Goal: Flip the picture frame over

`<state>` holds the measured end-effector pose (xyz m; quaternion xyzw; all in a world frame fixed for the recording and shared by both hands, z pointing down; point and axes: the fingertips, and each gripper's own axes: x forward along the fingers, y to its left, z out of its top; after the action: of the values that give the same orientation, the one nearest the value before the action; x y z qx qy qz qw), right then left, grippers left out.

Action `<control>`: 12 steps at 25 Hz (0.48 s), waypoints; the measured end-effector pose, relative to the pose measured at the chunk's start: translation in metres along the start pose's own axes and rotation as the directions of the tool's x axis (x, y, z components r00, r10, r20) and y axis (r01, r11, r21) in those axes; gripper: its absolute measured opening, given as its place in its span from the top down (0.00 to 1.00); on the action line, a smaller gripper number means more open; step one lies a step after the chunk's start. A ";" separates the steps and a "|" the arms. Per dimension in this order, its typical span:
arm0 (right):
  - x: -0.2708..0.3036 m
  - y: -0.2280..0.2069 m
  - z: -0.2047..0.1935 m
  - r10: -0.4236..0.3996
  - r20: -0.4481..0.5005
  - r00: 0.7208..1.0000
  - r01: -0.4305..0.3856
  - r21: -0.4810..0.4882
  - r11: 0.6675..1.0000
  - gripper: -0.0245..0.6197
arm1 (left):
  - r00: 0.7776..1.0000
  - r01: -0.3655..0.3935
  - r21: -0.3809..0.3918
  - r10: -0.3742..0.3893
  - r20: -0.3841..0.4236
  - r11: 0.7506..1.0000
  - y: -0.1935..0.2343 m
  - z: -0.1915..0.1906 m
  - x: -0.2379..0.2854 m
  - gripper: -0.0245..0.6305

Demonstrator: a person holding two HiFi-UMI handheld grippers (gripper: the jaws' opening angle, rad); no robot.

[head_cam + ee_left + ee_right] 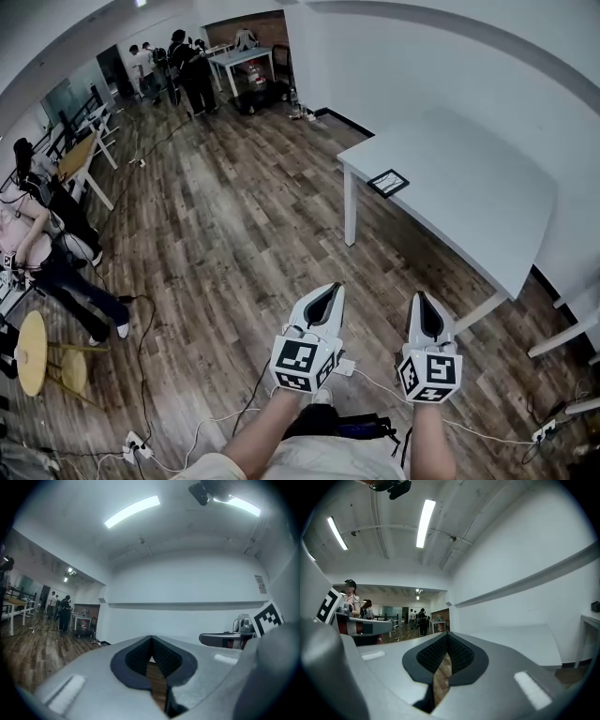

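Head view: picture frame [387, 183] lies on white table [469, 216] at one o'clock — left gripper [326, 292], right gripper [422, 302] at six, both with jaws pressed together, empty.

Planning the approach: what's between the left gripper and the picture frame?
In the head view, only bare wood floor, then the white table's edge. The picture frame lies near the table's corner; the left gripper hangs short of it.

left gripper [329, 289] and right gripper [420, 296] white tapered shells, black ribbed pads [138, 658] lining jaw insides, marker cube [301, 362] with black-and-white squares behind each jaw pair, light beige garment [314, 462] at waist
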<state>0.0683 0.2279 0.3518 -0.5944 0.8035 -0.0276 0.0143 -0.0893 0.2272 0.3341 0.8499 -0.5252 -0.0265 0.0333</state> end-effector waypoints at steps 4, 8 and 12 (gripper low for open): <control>0.037 0.002 0.000 -0.006 -0.014 1.000 0.006 -0.010 1.000 0.92 | 1.000 0.010 -0.016 -0.010 -0.001 1.000 0.028 0.001 0.029 0.96; 0.074 0.011 0.001 -0.016 -0.019 1.000 0.016 -0.023 1.000 0.92 | 1.000 0.014 -0.030 -0.014 -0.002 0.999 0.061 0.001 0.052 0.96; 0.110 0.018 0.002 -0.022 -0.022 1.000 0.022 -0.033 0.999 0.92 | 1.000 0.018 -0.034 -0.018 -0.001 0.999 0.093 0.001 0.076 0.96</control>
<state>0.0191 0.1279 0.3494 -0.6031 0.7974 -0.0212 -0.0046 -0.1382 0.1182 0.3398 0.8539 -0.5170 -0.0350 0.0478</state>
